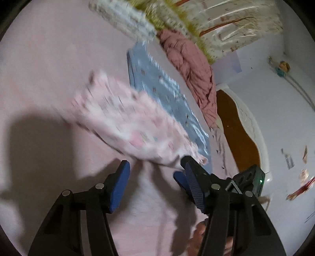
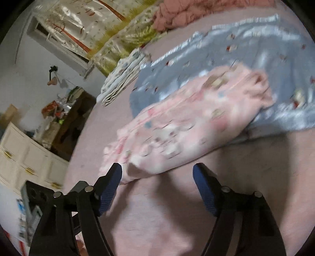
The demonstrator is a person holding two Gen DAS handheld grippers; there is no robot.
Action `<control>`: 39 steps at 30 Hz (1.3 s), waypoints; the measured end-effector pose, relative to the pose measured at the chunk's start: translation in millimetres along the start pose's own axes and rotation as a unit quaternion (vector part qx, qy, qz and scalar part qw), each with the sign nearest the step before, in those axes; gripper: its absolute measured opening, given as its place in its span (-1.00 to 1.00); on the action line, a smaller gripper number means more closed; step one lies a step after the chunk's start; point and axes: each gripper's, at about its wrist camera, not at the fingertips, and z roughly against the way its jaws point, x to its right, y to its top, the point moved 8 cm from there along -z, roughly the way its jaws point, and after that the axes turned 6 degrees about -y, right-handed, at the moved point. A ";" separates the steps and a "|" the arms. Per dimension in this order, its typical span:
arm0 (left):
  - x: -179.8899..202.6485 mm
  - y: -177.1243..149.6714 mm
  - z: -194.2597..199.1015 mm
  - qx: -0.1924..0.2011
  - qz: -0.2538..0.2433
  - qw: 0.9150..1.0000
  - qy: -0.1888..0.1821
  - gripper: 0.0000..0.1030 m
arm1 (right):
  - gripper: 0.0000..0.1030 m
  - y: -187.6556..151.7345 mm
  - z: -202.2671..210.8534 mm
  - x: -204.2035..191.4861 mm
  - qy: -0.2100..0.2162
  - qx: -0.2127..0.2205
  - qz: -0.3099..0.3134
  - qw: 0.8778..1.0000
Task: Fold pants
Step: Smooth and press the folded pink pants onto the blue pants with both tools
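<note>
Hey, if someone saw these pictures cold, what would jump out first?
The pink printed pants lie bunched mid-bed, partly overlapping a grey-blue patterned garment on the pink bedsheet. The open left gripper and right gripper hover at the pants' near edge.

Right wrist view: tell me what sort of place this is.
Most likely a bedroom. The work surface looks like a bed under a pink sheet, with a bunched quilt at its far side, a curtained window behind, and white cabinets along the wall.
</note>
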 end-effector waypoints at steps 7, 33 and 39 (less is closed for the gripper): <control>-7.7 9.7 -10.0 0.109 0.011 0.993 0.040 -0.20 | 0.47 9.5 16.5 12.7 -0.011 0.013 0.014 1.000; -16.0 35.3 -30.9 0.108 0.165 0.973 0.117 0.85 | 0.59 50.9 65.8 63.0 -0.011 0.076 0.001 0.997; -21.2 51.4 -37.8 0.133 0.202 0.965 0.099 0.99 | 0.59 46.6 67.3 60.5 -0.012 0.075 0.004 0.997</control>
